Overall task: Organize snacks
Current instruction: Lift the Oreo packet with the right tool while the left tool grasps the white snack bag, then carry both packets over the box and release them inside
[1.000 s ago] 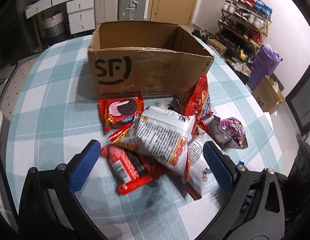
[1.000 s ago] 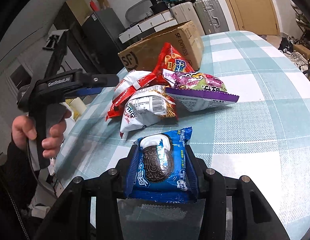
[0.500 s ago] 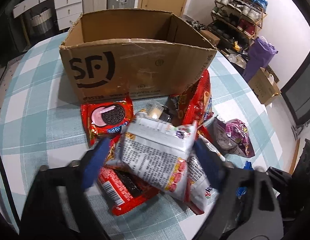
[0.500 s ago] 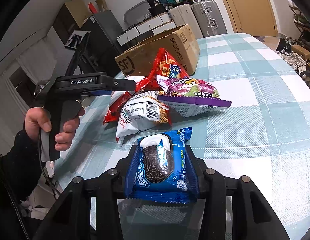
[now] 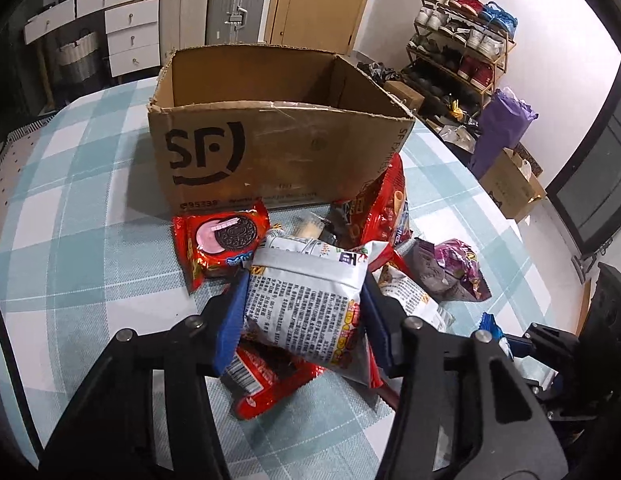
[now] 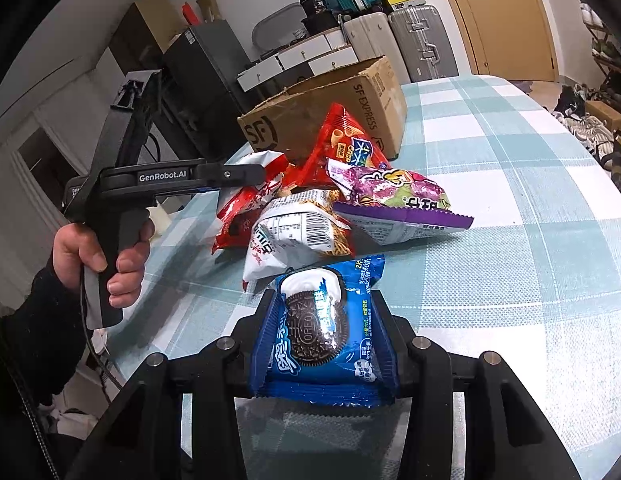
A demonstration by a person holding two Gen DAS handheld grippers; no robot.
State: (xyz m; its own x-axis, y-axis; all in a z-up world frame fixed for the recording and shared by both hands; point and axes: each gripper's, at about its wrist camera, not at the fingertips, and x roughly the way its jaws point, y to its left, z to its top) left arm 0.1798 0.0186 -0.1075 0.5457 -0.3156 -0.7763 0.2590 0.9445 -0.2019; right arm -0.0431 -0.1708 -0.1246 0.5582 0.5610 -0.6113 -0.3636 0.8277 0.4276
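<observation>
White snack bag, long axis toward cardboard box, in left hand-held gripper

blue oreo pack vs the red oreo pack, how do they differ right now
The blue Oreo pack is clamped in the right tongs; the red Oreo pack lies flat on the table, untouched. Blue shows white cream, red shows pink. Red sits against the cardboard box; blue is farther off. Both picture one sandwich cookie.

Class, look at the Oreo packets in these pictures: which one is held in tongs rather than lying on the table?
The blue Oreo packet, clamped in the right tongs. The red Oreo packet lies free before the box.
</observation>
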